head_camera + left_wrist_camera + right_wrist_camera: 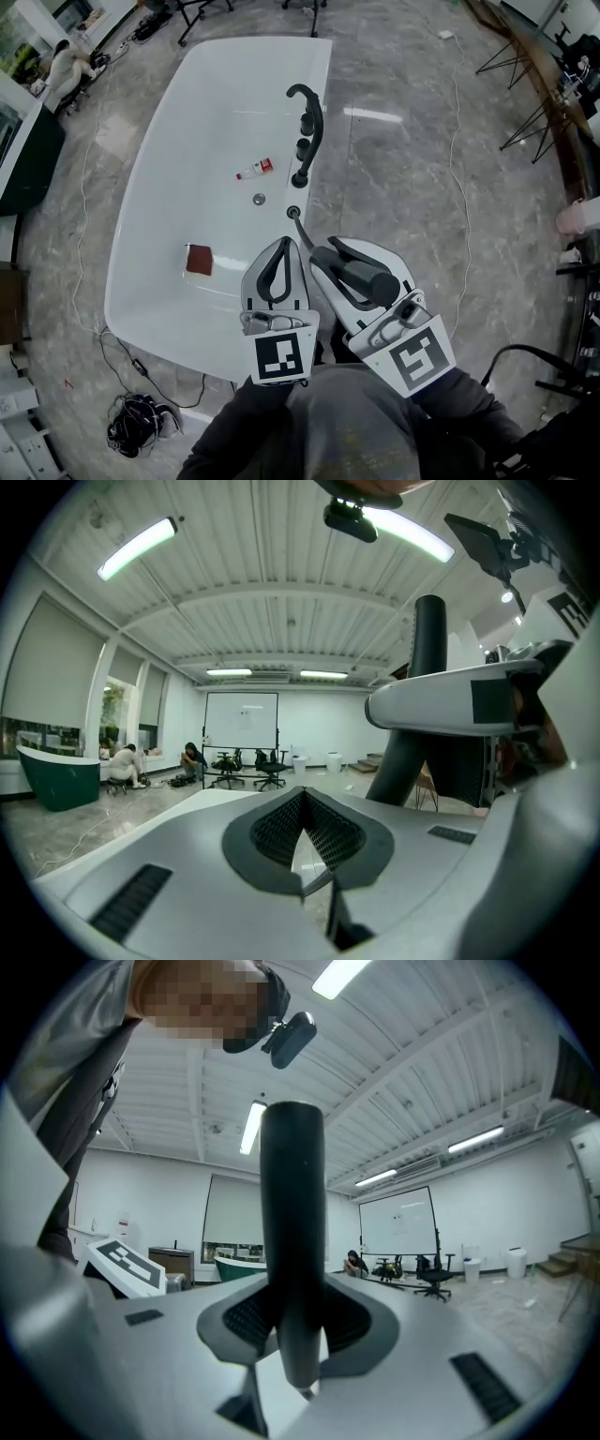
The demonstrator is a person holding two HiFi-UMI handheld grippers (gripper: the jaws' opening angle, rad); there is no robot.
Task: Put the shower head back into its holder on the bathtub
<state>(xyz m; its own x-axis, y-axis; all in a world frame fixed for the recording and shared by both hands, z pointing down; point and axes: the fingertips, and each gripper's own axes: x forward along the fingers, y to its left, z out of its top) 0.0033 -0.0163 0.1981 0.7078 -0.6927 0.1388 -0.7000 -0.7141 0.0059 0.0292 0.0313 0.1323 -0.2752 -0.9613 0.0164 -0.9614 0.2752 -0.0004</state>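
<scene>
The black shower head (pixel 367 278) lies in my right gripper (pixel 328 249), which is shut on its handle; in the right gripper view the handle (pixel 292 1241) stands upright between the pads. A black hose (pixel 300 228) runs from it to the small round holder (pixel 293 213) on the near right rim of the white bathtub (pixel 131 281). The holder is just beyond both grippers. My left gripper (pixel 282 244) hangs beside the right one, shut with nothing in it (pixel 304 795). In the left gripper view the shower head (pixel 429 639) rises at the right.
A black curved faucet (pixel 312 122) with two knobs stands on the rim past the holder. Inside the tub lie a red-and-white bottle (pixel 255 170), a drain (pixel 259 199) and a dark red square (pixel 198 259). Cables (pixel 141 417) lie on the floor at the left; stands (pixel 525 122) at the right.
</scene>
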